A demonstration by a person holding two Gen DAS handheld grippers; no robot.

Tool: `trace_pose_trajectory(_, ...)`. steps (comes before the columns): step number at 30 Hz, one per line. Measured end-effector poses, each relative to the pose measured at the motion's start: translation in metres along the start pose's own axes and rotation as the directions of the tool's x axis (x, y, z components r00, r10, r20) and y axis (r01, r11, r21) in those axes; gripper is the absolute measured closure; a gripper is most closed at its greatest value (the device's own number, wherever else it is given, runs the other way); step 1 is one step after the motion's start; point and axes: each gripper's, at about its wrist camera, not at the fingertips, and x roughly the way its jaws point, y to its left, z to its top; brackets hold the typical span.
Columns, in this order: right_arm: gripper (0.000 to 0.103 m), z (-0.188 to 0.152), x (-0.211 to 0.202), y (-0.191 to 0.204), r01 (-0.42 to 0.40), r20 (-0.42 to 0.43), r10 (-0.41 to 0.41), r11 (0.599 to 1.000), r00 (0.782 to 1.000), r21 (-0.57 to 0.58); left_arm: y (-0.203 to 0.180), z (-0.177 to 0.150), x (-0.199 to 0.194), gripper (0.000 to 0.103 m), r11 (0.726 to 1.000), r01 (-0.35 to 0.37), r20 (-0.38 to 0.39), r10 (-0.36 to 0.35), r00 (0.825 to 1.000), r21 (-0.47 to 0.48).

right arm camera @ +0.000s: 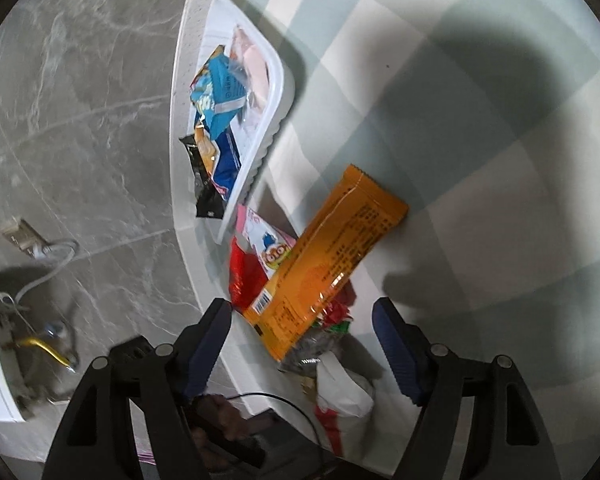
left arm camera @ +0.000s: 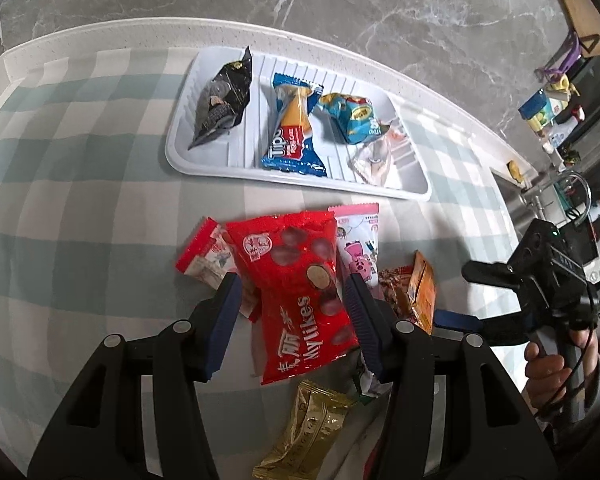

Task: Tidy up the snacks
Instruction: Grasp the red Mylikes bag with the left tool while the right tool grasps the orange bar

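Note:
In the left wrist view my left gripper (left arm camera: pixel 294 294) is shut on a red Mylikes bag (left arm camera: pixel 296 280), held above a pile of loose snacks. The white tray (left arm camera: pixel 300 178) lies beyond it and holds a black packet (left arm camera: pixel 220 104), a blue Tipo cake (left arm camera: pixel 292 128), a blue bag (left arm camera: pixel 352 116) and a clear packet (left arm camera: pixel 376 158). My right gripper (right arm camera: pixel 302 320) stands open. An orange packet (right arm camera: pixel 328 260) lies between its fingers, and neither pad touches it. That gripper (left arm camera: pixel 468 294) also shows at the right of the left wrist view, beside the orange packet (left arm camera: pixel 422 288).
A pink packet (left arm camera: pixel 360 240), a small red-and-white packet (left arm camera: pixel 204 252) and a gold packet (left arm camera: pixel 308 432) lie on the checked tablecloth (left arm camera: pixel 80 200). The table edge and a grey marble floor (left arm camera: pixel 380 12) run behind the tray. A hand (left arm camera: pixel 548 368) holds the right gripper's handle.

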Motion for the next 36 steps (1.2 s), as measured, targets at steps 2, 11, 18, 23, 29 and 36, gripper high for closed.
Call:
trace_pose_trajectory(2, 0.028, 0.003, 0.004, -0.003, -0.013, 0.004, 0.013, 1.000, 1.000, 0.024, -0.002, -0.001, 0.003, 0.051, 1.000, -0.003, -0.011, 0.003, 1.000, 0.005)
trace_pose_trajectory(11, 0.043, 0.010, 0.010, -0.007, -0.038, -0.013, 0.039, 0.998, 0.999, 0.048, -0.006, -0.001, 0.020, 0.051, 1.000, -0.023, -0.051, 0.024, 0.998, 0.018)
trace_pose_trajectory(18, 0.071, 0.012, 0.012, -0.011, -0.016, -0.018, 0.016, 0.999, 1.000, 0.039, -0.012, 0.001, 0.030, 0.051, 0.999, -0.020, -0.074, 0.023, 0.997, 0.038)
trace_pose_trajectory(23, 0.086, 0.014, 0.012, -0.012, -0.016, -0.012, 0.016, 1.000, 1.000, 0.009, -0.016, 0.000, 0.041, 0.052, 0.999, -0.023, -0.096, 0.027, 0.995, 0.036)
trace_pose_trajectory(29, 0.091, 0.016, 0.012, -0.011, -0.037, -0.014, 0.037, 0.999, 0.999, -0.028, -0.005, 0.002, 0.049, 0.072, 1.000, 0.008, -0.082, -0.010, 0.997, -0.020)
trace_pose_trajectory(36, 0.093, 0.017, 0.000, -0.006, -0.068, -0.001, 0.068, 0.996, 0.998, -0.056, 0.000, 0.005, 0.040, 0.079, 0.997, 0.059, -0.033, -0.060, 0.998, -0.044)
